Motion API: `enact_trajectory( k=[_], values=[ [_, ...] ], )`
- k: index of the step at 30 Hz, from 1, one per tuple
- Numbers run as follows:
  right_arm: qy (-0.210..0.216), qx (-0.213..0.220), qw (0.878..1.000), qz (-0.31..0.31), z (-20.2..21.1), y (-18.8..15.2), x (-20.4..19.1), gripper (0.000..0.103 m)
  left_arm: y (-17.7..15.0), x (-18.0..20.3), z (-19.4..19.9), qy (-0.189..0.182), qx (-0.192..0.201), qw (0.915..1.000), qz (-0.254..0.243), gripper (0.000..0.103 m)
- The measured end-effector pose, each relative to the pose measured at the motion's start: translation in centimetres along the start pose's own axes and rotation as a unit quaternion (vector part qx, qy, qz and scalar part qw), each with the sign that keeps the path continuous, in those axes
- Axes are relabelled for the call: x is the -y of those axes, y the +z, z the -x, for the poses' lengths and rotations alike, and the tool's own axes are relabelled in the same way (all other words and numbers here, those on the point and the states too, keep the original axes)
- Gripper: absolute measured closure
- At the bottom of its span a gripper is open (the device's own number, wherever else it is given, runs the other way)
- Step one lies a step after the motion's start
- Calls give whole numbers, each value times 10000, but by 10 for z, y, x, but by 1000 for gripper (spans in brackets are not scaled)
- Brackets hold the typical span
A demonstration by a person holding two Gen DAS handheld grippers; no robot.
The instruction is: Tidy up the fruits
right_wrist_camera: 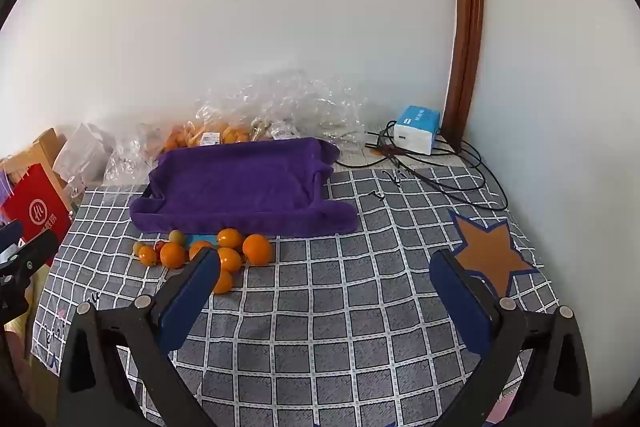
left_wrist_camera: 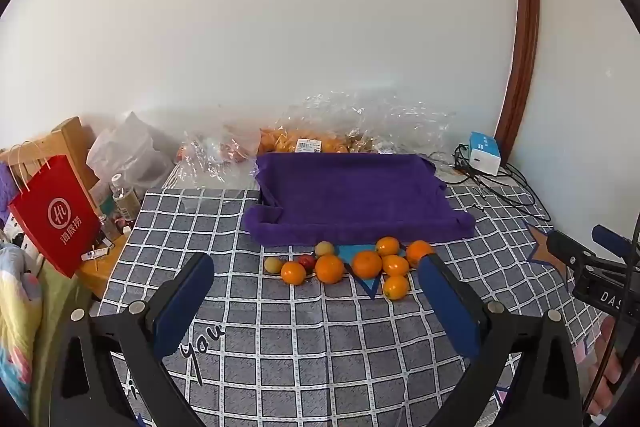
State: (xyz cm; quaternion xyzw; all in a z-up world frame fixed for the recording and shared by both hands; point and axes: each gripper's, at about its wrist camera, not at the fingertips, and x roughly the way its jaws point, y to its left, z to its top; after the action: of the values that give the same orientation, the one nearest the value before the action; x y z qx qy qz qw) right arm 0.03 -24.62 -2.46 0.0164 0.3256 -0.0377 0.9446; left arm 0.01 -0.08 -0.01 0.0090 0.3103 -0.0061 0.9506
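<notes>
A cluster of fruit lies on the grey checked tablecloth (left_wrist_camera: 304, 339) in front of a tray draped in a purple towel (left_wrist_camera: 352, 195): several oranges (left_wrist_camera: 329, 268), two greenish-yellow fruits (left_wrist_camera: 274, 264) and one small red fruit (left_wrist_camera: 307, 260). My left gripper (left_wrist_camera: 318, 267) is open, hovering short of the cluster, nothing between its blue pads. In the right wrist view the same oranges (right_wrist_camera: 257, 249) sit left of centre before the purple towel tray (right_wrist_camera: 240, 183). My right gripper (right_wrist_camera: 326, 263) is open and empty over bare cloth, to the right of the fruit.
Clear plastic bags (left_wrist_camera: 320, 139) holding more oranges lie against the wall behind the tray. A white and blue box (left_wrist_camera: 485, 152) with black cables (right_wrist_camera: 440, 171) sits at the back right. A red paper bag (left_wrist_camera: 56, 215), bottles and a wooden frame stand off the table's left edge.
</notes>
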Motion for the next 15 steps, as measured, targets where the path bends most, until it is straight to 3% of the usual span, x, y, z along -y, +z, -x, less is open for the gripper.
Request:
enact_trajectory(
  k=[4,7,15],
  values=[
    [28,12,10000,-10,0,0,0,0,-2,12,4,-2,99,9998,-152,0],
    [13,54,10000,-20,7,0,-2,0,-8,8,10,-89,135,9999,7,0],
    [114,-8,9999,19,7,5,-2,0,-6,0,-1,-147,-42,9999,79,0]
  ],
)
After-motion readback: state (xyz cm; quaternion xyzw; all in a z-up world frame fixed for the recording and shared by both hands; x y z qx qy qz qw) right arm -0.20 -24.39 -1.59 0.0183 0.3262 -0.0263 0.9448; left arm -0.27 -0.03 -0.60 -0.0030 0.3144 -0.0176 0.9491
